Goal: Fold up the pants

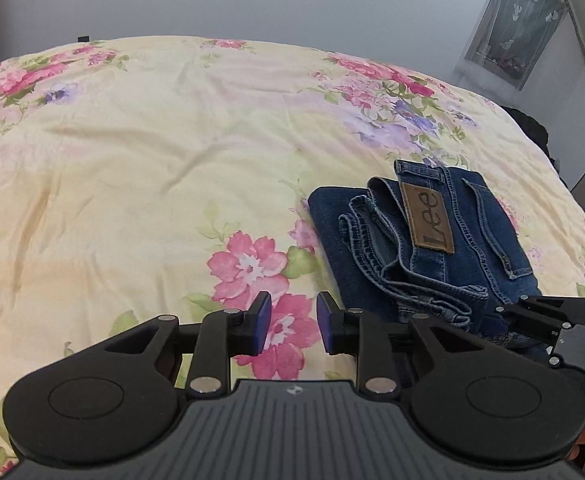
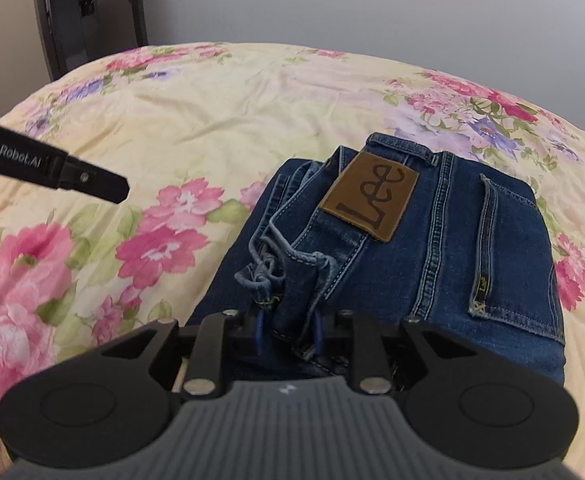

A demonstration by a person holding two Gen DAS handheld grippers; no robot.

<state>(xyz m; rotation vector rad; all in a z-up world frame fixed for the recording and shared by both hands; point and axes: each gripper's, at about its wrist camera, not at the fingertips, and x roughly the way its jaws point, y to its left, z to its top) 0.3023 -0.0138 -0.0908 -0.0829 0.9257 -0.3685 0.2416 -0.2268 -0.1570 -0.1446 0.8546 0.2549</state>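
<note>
**Folded jeans near the bed's right side, right jaws around a fold**

The jeans (image 2: 432, 248) lie folded into a compact bundle on the bed, brown leather patch (image 2: 370, 200) facing up and a back pocket (image 2: 508, 264) toward the bundle's right side. Along its left edge, loose hem and waistband layers stick out unevenly, frayed threads showing. The bundle's far edge is a neat waistband line; its near edge runs under the right gripper (image 2: 288, 330).

The right gripper's jaws sit either side of a bunched denim fold at the near edge, the blue pads pressed against the cloth, so they are grasping the jeans.

The left gripper (image 1: 294, 326) hangs just left of the bundle over a pink flower on the floral bedspread (image 1: 132, 160); its jaws are apart with only bedspread showing between the pads, holding nothing. In the right wrist view one of its fingers (image 2: 92, 180) shows as a dark bar to the left, well apart from the denim.

To the left and beyond the bundle the bedspread is open, lightly wrinkled room reaching the far edge by the pale wall (image 1: 252, 0). On the right the bed's edge is near, with a curtained window (image 1: 512, 32) beyond.
</note>
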